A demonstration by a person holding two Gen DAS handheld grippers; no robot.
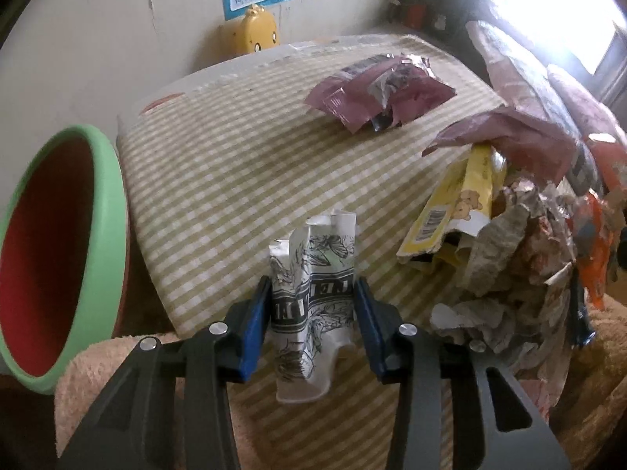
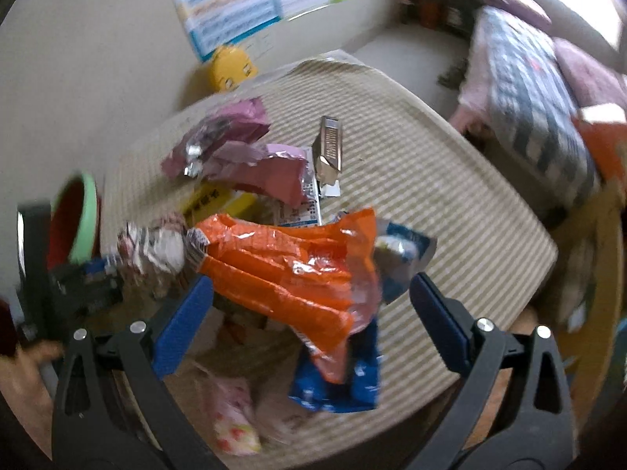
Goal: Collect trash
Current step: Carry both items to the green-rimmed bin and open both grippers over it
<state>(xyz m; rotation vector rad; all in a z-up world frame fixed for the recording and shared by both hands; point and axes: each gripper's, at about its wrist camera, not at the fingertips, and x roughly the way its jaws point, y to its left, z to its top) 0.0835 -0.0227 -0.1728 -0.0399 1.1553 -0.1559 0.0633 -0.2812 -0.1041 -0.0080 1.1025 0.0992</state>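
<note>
A crumpled white paper wrapper [image 1: 313, 243] with black print lies near the front edge of the checked table [image 1: 235, 156]. My left gripper [image 1: 312, 286] points down over it with a blue pad close on each side, and I see no squeeze on the paper. A heap of wrappers [image 1: 509, 258] lies to the right, among them a yellow one with a bear [image 1: 458, 211]. In the blurred right wrist view my right gripper [image 2: 311, 282] stands wide open above that heap. An orange wrapper [image 2: 274, 266] lies between its fingers and a blue one [image 2: 345, 384] below.
A green-rimmed red tub [image 1: 58, 250] stands by the table's left side. Maroon wrappers [image 1: 380, 90] lie at the far middle and a silver one [image 2: 329, 149] beside them. A fuzzy beige cloth [image 1: 98, 372] covers the front edge. A yellow toy [image 1: 256, 33] is by the wall, and bedding [image 2: 529, 90] lies to the right.
</note>
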